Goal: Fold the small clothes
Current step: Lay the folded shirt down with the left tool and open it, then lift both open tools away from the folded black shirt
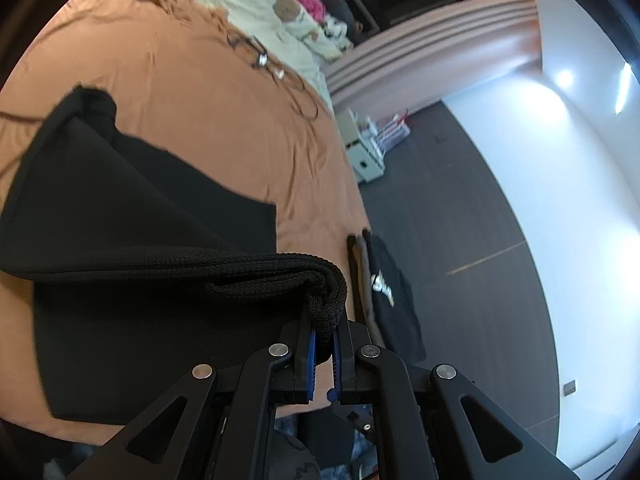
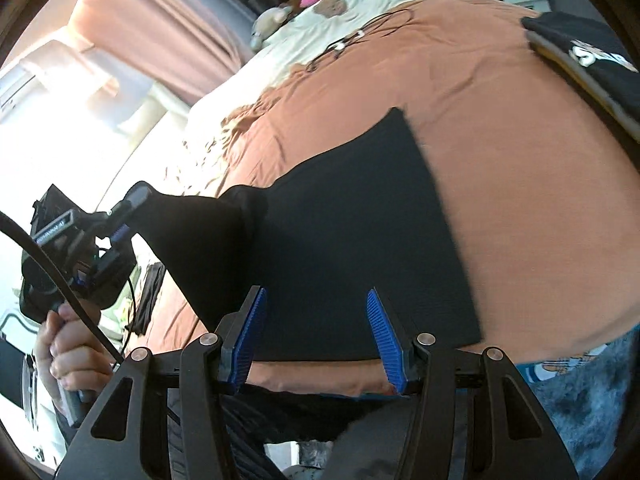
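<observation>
A small black garment [image 1: 132, 216] [image 2: 360, 240] lies on the orange bed sheet [image 1: 224, 120] [image 2: 500, 160]. My left gripper [image 1: 325, 330] is shut on its ribbed hem and holds that edge lifted above the rest of the cloth. In the right wrist view the lifted corner stretches leftward to the left gripper [image 2: 132, 204], which a hand [image 2: 60, 344] holds. My right gripper [image 2: 316, 304] stands open just above the garment's near edge, with nothing between its blue pads [image 2: 248, 336].
Folded dark clothes with white print [image 1: 384, 280] [image 2: 592, 64] lie stacked at the bed's edge. Cables [image 1: 264, 60] [image 2: 360, 36] trail across the sheet near a cream blanket [image 1: 248, 4]. A white storage unit [image 1: 368, 152] stands on the dark floor. A pink curtain [image 2: 168, 32] hangs behind.
</observation>
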{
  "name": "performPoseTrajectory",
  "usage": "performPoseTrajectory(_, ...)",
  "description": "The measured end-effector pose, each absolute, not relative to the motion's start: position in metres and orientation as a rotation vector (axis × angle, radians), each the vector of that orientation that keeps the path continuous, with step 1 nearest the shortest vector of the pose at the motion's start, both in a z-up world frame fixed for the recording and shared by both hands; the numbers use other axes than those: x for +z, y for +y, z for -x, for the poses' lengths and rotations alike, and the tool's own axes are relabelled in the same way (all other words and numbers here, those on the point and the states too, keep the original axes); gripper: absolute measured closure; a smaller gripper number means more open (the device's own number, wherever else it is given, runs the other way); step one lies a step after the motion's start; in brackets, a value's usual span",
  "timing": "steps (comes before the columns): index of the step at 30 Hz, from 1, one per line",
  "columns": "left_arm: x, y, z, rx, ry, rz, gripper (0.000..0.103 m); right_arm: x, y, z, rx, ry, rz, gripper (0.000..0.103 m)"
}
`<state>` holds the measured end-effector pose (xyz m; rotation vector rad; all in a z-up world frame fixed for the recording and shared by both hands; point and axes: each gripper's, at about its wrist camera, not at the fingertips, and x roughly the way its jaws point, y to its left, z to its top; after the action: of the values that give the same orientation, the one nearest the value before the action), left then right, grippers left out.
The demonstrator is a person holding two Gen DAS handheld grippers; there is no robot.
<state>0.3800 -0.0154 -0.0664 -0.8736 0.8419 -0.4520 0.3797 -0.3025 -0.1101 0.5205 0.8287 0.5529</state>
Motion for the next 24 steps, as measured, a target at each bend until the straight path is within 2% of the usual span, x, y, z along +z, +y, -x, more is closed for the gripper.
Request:
performPoseTrajectory(7,-0.094,-0.073,-0.396,-0.492,0.941,0.826,0.097,-0.114,-0.328,-0.369,0.508,0.841,-0.554,0.053)
performPoseTrajectory(9,-0.102,-0.085,-0.399,-0.479,0.988,0.795,0.094,-0.112,-0.333,-0.364,0.495,0.845,-0.556,0.053)
performPoseTrajectory(10,-0.109,-0.092,-0.401,-0.469,1.023,0.78,0.091,-0.111,-0.336,-0.362,0.489,0.846,-0.557,0.053)
performPoseTrajectory(13,-0.12,-0.1,-0.399,-0.507,1.062,0.802,0.069,-0.108,-0.344,-0.356,0.463,0.85,-0.556,0.053)
performPoseTrajectory(15,-0.117,-0.102,-0.395,-0.5,1.074,0.766,0.036,-0.106,-0.351,-0.35,0.46,0.85,-0.551,0.053)
performPoseTrajectory(17,-0.11,-0.102,-0.391,-0.497,1.056,0.733,0.025,-0.104,-0.351,-0.348,0.459,0.852,-0.54,0.053)
performPoseTrajectory(24,-0.082,-0.079,-0.379,-0.466,1.012,0.66,0.023,-0.096,-0.334,-0.35,0.492,0.855,-0.49,0.053)
